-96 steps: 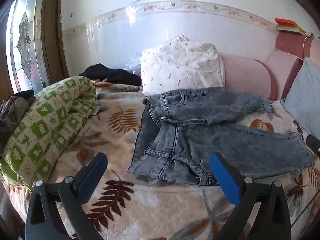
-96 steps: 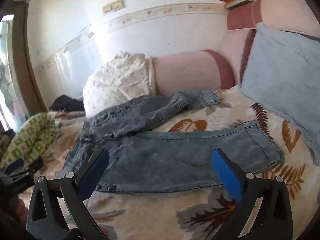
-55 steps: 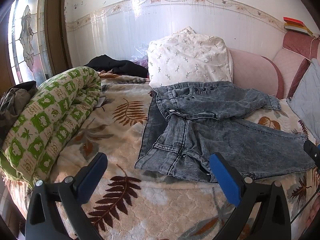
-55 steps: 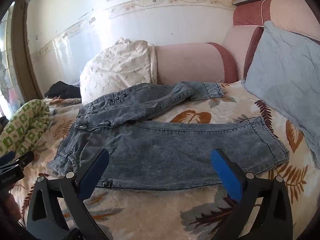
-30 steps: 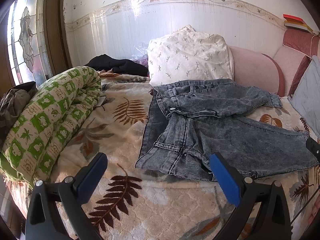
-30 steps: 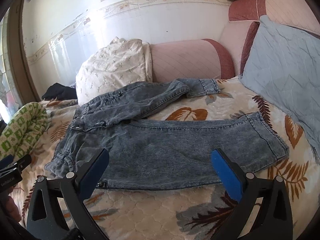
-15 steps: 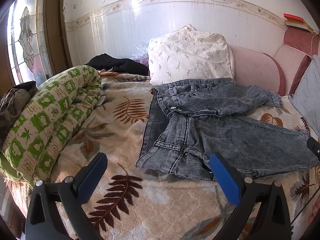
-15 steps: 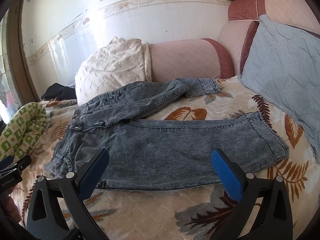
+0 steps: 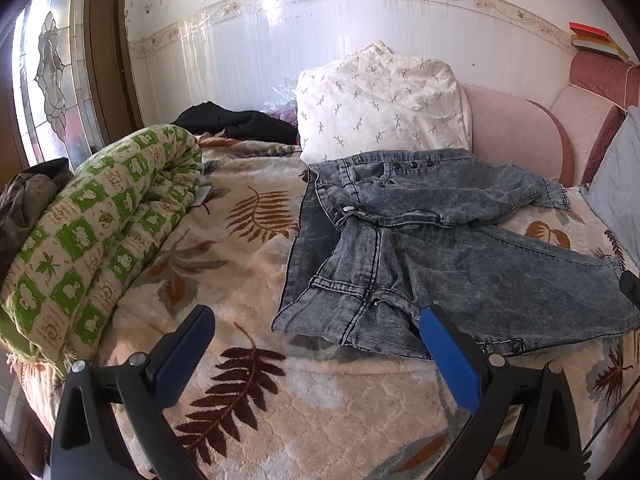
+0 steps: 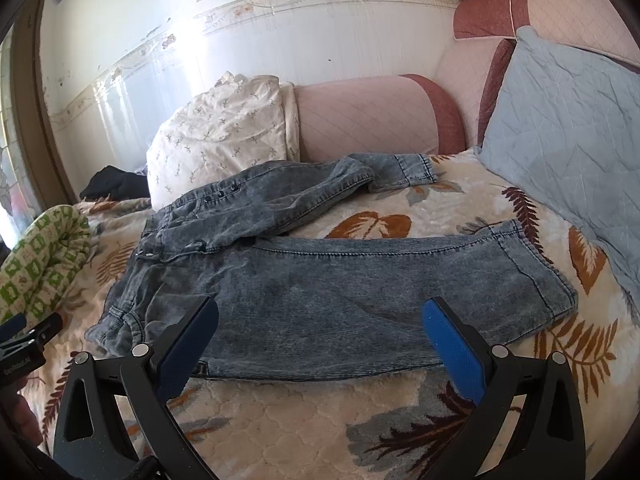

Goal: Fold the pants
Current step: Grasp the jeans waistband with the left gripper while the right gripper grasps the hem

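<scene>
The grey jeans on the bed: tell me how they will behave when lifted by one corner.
The jeans would probably sag, not stay flat: the far leg already lies rumpled. The denim looks thick, so likely heavy for cloth. The plush blanket may drag on them. Both hand-held grippers, left and right, are open.

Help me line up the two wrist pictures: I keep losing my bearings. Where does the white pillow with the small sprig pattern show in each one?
Left wrist: the white pillow sits upper centre, right behind the waistband of the jeans.
Right wrist: the white pillow is upper left, leaning on the pink headboard.
Shared landmark: the green checked quilt, rolled at the left in both views.
</scene>
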A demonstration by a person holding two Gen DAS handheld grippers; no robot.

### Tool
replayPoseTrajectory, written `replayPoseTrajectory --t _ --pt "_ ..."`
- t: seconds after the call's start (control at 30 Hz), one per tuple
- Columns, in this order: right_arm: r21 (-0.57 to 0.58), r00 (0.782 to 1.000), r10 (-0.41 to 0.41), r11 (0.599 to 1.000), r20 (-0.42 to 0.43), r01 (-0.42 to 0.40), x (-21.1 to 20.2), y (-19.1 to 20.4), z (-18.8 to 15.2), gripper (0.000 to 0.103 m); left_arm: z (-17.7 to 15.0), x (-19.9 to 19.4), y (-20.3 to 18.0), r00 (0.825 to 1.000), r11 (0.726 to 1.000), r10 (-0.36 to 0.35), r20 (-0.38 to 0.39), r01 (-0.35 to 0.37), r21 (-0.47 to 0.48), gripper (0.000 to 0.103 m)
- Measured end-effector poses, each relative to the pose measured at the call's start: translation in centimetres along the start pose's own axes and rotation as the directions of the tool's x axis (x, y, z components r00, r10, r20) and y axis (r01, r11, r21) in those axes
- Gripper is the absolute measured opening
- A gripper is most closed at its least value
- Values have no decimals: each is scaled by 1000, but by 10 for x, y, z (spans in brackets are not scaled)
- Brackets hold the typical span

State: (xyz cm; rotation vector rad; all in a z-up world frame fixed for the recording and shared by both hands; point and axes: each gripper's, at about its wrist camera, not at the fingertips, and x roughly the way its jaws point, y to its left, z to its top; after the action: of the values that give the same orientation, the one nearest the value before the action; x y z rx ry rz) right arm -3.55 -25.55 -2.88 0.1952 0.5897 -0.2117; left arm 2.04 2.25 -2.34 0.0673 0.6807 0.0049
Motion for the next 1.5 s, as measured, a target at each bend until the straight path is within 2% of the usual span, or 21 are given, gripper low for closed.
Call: replayPoseTrajectory --t 0.13,0.2,0.23,0.3,0.4,0.47,0.5,0.57,0.63,0.73,0.87,1.03,1.13,1.2,1.27,1.4,1.43,1.5 --pt "11 1000 -10 1000 3 10 0 -7 1 103 -2 11 3 1000 1000 17 21 -17 24 103" --pt "16 1000 -18 1000 4 17 1 -13 4 103 3 24 8 1000 999 26 -13 -25 47 103" --pt "18 1000 -20 1000 2 20 2 -17 7 103 11 32 13 999 999 8 -53 -6 41 103" --pt "10 999 31 999 -23 -31 11 -27 23 103 33 44 25 996 999 -34 -85 35 11 103" --pt "11 995 75 997 -67 -75 35 -41 61 103 85 66 39 998 1000 26 -61 -25 10 103" --pt "42 989 109 994 -97 -105 61 -52 93 103 114 84 47 997 998 67 -50 -67 -8 103" --pt "61 986 130 990 -103 -124 78 -58 113 103 130 99 51 994 997 78 -71 -80 -18 103" --pt "91 979 150 986 -141 -138 112 -65 146 103 151 127 58 992 997 47 -119 -54 -52 103" --pt "141 967 175 978 -183 -151 149 -73 179 103 168 161 65 982 995 47 -182 -62 -83 103" --pt "174 967 160 977 -200 -126 196 -89 221 103 181 202 71 968 991 67 -240 -93 -97 103" --pt "247 967 67 969 -245 -5 253 -138 253 103 189 248 75 957 990 72 -282 -103 -97 103" --pt "309 964 31 949 -266 54 305 -182 258 101 194 296 73 935 986 54 -350 -105 -127 101" --pt "311 953 11 946 -304 88 344 -195 257 98 194 312 66 928 990 43 -370 -89 -107 96" --pt "289 946 -2 952 -326 102 366 -196 259 92 192 320 61 926 994 30 -377 -69 -90 93" --pt "269 934 -13 956 -358 116 388 -196 257 90 191 325 58 923 995 14 -384 -49 -82 90" --pt "215 903 -54 963 -426 159 419 -198 251 67 190 337 53 918 996 -24 -396 -9 -84 82" --pt "216 891 -51 962 -452 165 426 -201 247 65 190 338 51 919 996 -29 -394 -5 -84 82" --pt "200 883 -72 962 -463 184 432 -204 241 64 191 342 48 920 997 -33 -390 1 -83 81"
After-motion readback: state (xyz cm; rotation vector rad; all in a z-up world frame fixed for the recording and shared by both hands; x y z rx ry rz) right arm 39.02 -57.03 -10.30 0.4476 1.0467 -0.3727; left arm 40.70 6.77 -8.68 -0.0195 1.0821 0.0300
